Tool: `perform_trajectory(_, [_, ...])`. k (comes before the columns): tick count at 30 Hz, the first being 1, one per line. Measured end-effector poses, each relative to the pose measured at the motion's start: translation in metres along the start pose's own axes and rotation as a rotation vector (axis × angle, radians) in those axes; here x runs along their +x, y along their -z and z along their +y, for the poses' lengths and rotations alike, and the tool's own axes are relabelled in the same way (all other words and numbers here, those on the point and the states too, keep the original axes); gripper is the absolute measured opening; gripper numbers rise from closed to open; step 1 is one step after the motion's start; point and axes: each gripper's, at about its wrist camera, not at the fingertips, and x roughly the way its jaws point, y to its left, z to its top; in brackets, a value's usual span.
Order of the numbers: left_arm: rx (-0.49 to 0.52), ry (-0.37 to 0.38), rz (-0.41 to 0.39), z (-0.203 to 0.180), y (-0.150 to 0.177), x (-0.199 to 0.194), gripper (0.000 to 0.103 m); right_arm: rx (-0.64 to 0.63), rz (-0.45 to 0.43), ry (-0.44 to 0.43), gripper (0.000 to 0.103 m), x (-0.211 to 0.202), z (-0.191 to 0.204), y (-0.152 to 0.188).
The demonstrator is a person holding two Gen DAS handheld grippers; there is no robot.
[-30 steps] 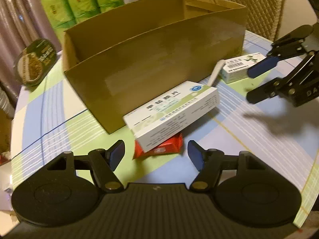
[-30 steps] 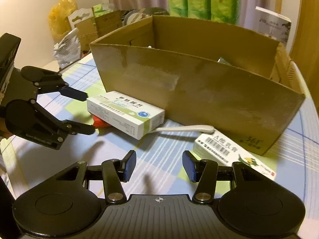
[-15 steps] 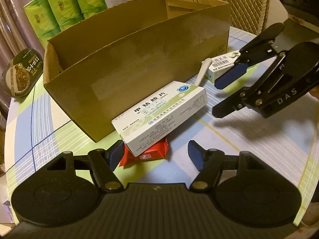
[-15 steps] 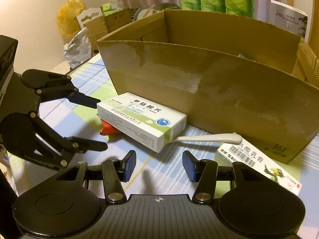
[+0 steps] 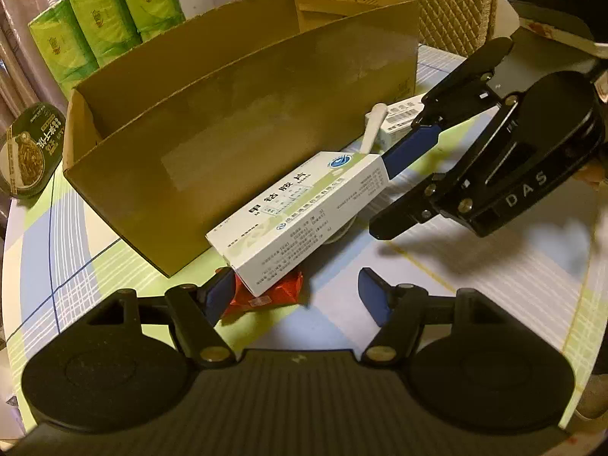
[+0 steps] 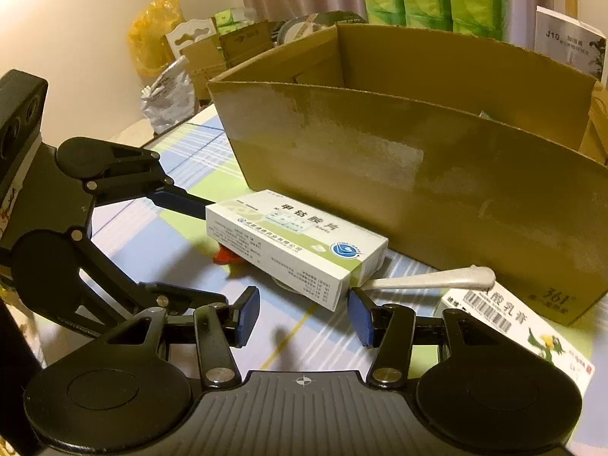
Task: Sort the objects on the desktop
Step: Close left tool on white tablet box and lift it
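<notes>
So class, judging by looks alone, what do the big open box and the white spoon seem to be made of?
Big open box: brown corrugated cardboard, matte, with scuffed pale patches and raw-cut edges. White spoon: probably plastic, smooth off-white with a slight sheen; ceramic can't be ruled out.

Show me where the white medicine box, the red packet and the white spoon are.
white medicine box (image 5: pixel 300 212): left wrist view, top face.
red packet (image 5: pixel 279 292): left wrist view, exposed corner beneath the box.
white spoon (image 6: pixel 429 279): right wrist view, mid-handle.
</notes>
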Motion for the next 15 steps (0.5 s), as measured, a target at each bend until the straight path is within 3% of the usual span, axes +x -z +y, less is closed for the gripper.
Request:
perform_trajectory(7, [0.027, 0.022, -0.018, -0.027, 0.004, -0.025, 0.069, -0.045, 0.022, -0.005, 0.049, -0.029, 0.011, 0.014])
perform_trajectory(12, [0.076, 0.086, -0.031, -0.063, 0.014, -0.046, 0.070, -0.028, 0.055, 0.030, 0.049, -0.047, 0.014, 0.030])
perform_trajectory(15, [0.122, 0.121, -0.036, -0.086, 0.019, -0.054, 0.070, -0.023, 0.069, 0.066, 0.057, -0.055, 0.015, 0.038])
